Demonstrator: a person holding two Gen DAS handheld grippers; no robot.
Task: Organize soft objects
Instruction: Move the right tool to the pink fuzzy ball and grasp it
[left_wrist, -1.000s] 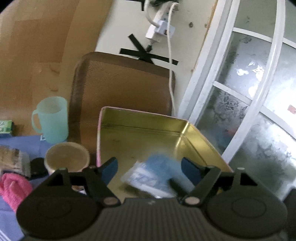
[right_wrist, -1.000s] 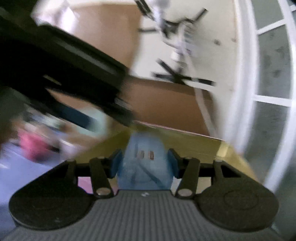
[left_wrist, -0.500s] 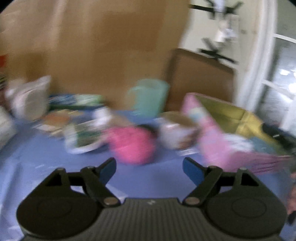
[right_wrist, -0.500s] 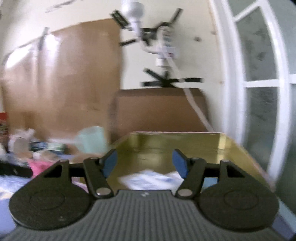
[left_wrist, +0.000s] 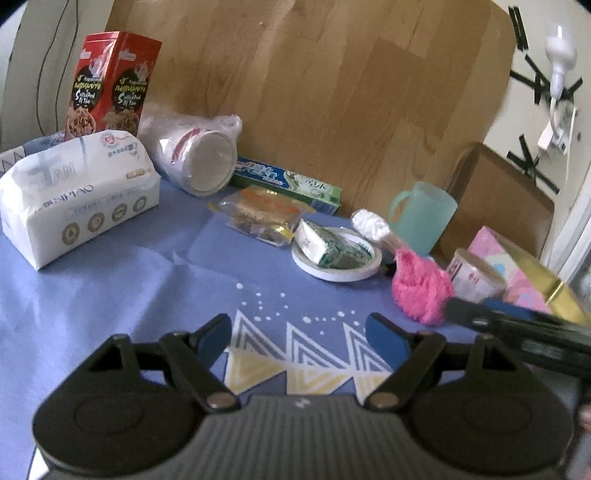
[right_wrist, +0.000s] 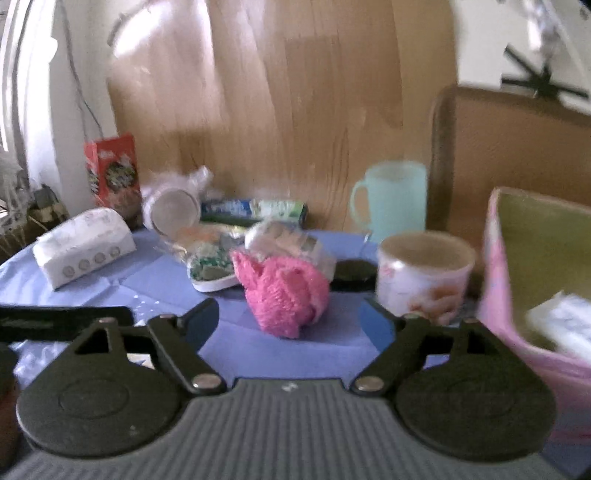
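Blue patterned tabletop (left_wrist: 110, 288) against a wood panel, pink fluffy cloth (right_wrist: 282, 293) next for the tin.

Crumpled, fuzzy and bright pink, the cloth sits in a loose heap near the paper cup (right_wrist: 424, 277), just ahead of the right gripper (right_wrist: 288, 321), whose fingers are opening with nothing between them. Best to straddle the heap's middle, press low, then close so no fold trails. The left gripper (left_wrist: 299, 334) stands apart and empty; the gold-lined tin (right_wrist: 535, 258) waits to the right.

A home: tablecloth (left_wrist: 110, 295) crowded with tissue pack (left_wrist: 77, 195), toothpaste box (left_wrist: 288, 179), mug (left_wrist: 421, 218).
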